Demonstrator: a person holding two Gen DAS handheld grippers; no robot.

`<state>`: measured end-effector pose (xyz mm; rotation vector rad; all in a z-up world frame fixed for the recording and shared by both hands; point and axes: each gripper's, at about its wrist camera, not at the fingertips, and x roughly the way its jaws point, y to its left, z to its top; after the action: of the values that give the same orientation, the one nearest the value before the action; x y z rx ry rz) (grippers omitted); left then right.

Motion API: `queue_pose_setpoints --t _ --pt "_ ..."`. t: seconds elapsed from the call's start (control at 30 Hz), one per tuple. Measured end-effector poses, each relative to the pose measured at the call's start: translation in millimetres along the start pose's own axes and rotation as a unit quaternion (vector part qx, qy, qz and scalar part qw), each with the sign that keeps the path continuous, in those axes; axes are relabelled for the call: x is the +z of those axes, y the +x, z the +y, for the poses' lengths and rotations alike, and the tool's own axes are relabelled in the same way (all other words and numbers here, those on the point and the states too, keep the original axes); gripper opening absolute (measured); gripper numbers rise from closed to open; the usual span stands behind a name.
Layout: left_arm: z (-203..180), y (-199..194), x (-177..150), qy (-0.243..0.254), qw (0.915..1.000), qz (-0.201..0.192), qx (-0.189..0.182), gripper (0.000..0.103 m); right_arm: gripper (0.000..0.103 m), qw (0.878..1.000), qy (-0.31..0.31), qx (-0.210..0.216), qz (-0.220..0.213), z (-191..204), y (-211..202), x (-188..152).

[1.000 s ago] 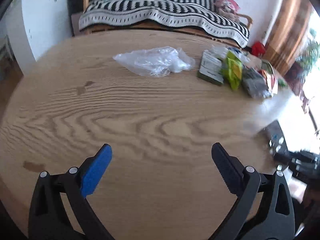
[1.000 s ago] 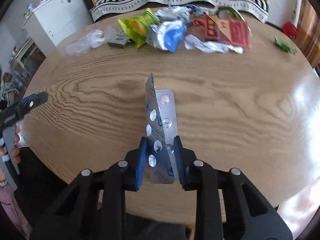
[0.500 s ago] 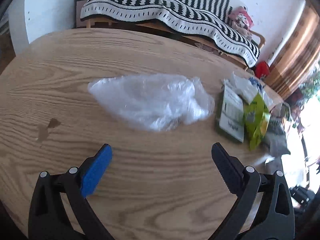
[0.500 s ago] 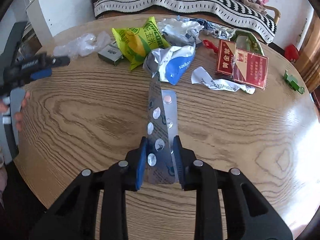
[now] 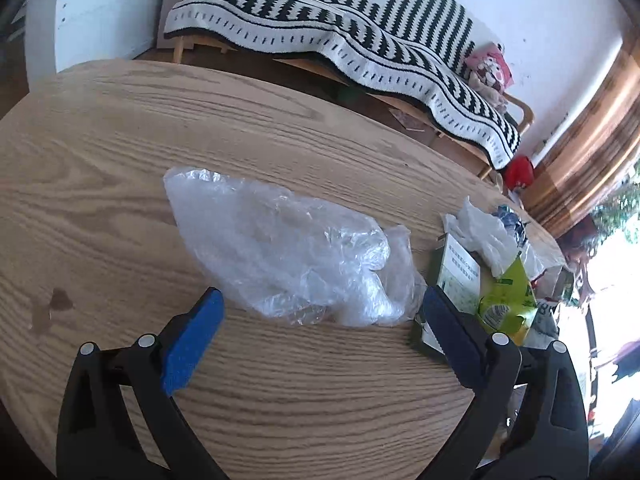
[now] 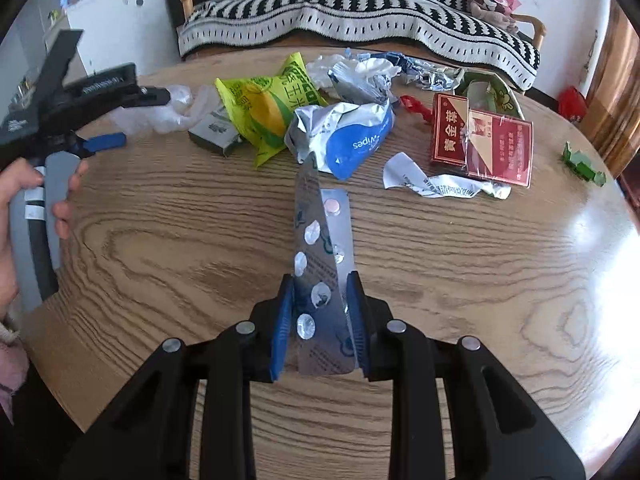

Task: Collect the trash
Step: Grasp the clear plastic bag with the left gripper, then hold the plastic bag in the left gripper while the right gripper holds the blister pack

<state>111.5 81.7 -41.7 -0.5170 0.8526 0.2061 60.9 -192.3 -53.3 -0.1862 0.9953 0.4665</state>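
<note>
A crumpled clear plastic bag (image 5: 296, 256) lies on the round wooden table (image 5: 120, 160). My left gripper (image 5: 320, 304) is open, its fingertips at the bag's near edge on either side. It also shows in the right wrist view (image 6: 132, 116), by the bag (image 6: 168, 112). My right gripper (image 6: 320, 300) is shut on a silver pill blister pack (image 6: 320, 248) and holds it upright above the table. Trash lies beyond it: a yellow-green snack bag (image 6: 268, 108), a silver-blue wipes packet (image 6: 348, 136), a red cigarette pack (image 6: 480, 140), a crumpled paper (image 6: 440, 184).
A small green-white box (image 5: 456, 276) lies just right of the plastic bag, by the left gripper's right finger. A bench with a striped blanket (image 6: 360, 12) stands behind the table. A white cabinet (image 6: 112, 28) is at far left. A small green scrap (image 6: 582, 164) lies near the table's right edge.
My left gripper has moved forward to the plastic bag, which now sits between its fingertips. My right gripper has moved closer to the trash pile, still holding the blister pack.
</note>
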Motion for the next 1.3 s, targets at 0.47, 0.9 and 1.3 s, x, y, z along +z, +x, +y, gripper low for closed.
queue_pose_setpoints --t 0.47,0.9,1.3 --pt "-18 -27 -18 0.066 0.9973 0.007 -0.032 0.008 0.027 0.999 0.015 0.042 -0.023 -6 -10 -5" --pt "15 -56 -43 0.092 0.9956 0.016 -0.009 0.008 0.026 0.993 0.091 0.05 -0.052 -32 -22 -6" --pt "8 -62 -44 0.106 0.9943 0.009 -0.01 0.008 0.023 0.989 0.118 0.064 -0.061 -43 -23 -8"
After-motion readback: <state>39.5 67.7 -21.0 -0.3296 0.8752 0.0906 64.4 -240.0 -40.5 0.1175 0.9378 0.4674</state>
